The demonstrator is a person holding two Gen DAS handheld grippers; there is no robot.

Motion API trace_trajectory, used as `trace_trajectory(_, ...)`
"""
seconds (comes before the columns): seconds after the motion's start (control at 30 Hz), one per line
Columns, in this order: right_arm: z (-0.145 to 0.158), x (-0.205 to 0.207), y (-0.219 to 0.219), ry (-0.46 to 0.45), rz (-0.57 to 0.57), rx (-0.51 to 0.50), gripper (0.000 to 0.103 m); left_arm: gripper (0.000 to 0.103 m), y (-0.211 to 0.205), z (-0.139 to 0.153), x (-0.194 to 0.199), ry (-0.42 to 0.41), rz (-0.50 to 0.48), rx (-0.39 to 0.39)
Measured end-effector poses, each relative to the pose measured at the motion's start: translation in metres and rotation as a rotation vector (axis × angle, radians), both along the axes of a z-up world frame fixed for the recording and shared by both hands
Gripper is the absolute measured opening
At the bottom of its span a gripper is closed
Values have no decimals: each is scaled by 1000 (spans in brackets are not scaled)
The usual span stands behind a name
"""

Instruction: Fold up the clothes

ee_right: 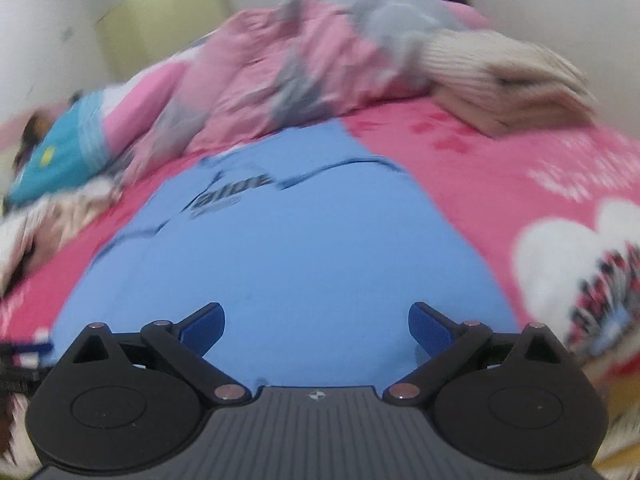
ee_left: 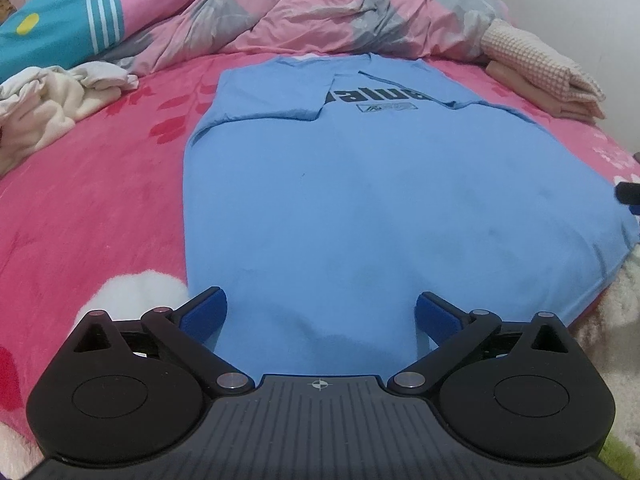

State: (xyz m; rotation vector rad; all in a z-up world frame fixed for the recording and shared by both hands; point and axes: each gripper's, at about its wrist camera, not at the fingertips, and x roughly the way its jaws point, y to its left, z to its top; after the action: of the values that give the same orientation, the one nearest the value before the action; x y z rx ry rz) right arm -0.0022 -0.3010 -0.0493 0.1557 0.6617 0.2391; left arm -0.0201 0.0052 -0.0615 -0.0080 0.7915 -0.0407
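- The light blue T-shirt (ee_left: 320,200) lies flat on the bed's pink blanket (ee_left: 100,208), print side up, both sleeves already turned in over the chest, so it forms one long panel.
- Handling, as a judgement: thin knit cloth, light and limp. It will drape and crease wherever it is lifted, and it may drag on the fleecy blanket instead of sliding. There is nothing fragile about it.
- Best hold: the two hem corners at the near end, pinching both layers of fabric (a pinch in the middle of the hem would let the corners sag).
- Long axis: in the left wrist view it runs from 6 o'clock, where the hem is, to 12 o'clock, where the collar meets the pink-and-grey quilt (ee_left: 320,12). The black lettering (ee_left: 380,98) reads upside down from here.
- The left gripper (ee_left: 320,312) hovers over the hem with its jaws spread wide and nothing between the blue pads.
- The right gripper (ee_right: 316,320) also shows wide-open, empty jaws above the shirt's lower part (that view is smeared by motion).
- A crumpled cream garment (ee_left: 52,100) sits at 10 o'clock and a folded pile (ee_left: 548,76) at 2 o'clock, both clear of the shirt.
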Motion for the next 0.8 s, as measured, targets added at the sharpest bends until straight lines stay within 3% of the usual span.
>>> trace_trajectory(0.1, 0, -4, 30, -35, 74, -104, 101, 103, -2, -1, 1, 5, 1, 10)
trace_trajectory(0.33, -9, -7, 72, -64, 168, -219, 101, 103, -2, -1, 2, 15, 7, 14)
trace_trajectory(0.8, -31, -2, 95, -7, 201, -252, 103, 103, -5, -1, 2, 26, 23, 21)
